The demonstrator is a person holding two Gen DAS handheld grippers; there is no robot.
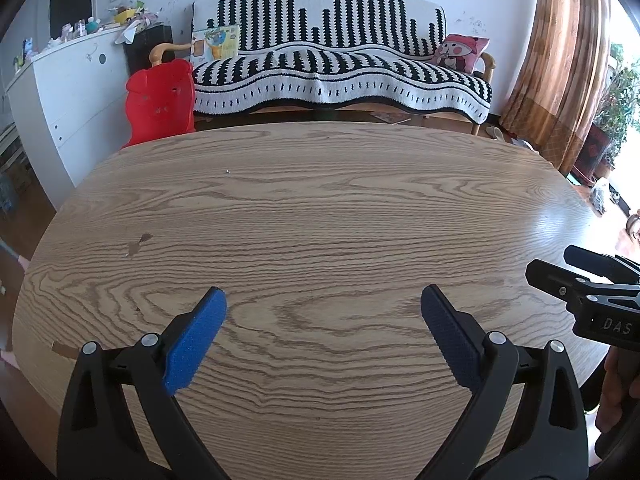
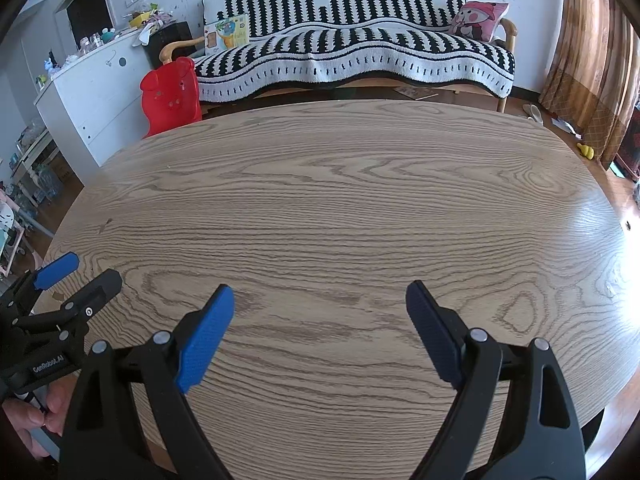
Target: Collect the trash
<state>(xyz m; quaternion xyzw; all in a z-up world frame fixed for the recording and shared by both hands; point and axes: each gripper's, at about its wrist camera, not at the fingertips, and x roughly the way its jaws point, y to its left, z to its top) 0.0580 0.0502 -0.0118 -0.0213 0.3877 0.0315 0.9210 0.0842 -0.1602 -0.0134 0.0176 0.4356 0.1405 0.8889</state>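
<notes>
Trash, containers unseen — wooden table [image 1: 320, 208] under both grippers, jaws apart, holding nothing.

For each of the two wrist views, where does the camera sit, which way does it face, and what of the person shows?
Left wrist: rides on the left gripper, angled down over the oval wood-grain table toward the black-and-white striped sofa; open jaws, with the right gripper at the right edge.
Right wrist: rides on the right gripper, facing the same way; open jaws, with the left gripper and a hand at lower left.
Shared: table, sofa, red plastic chair, pink cartoon cushion.
</notes>
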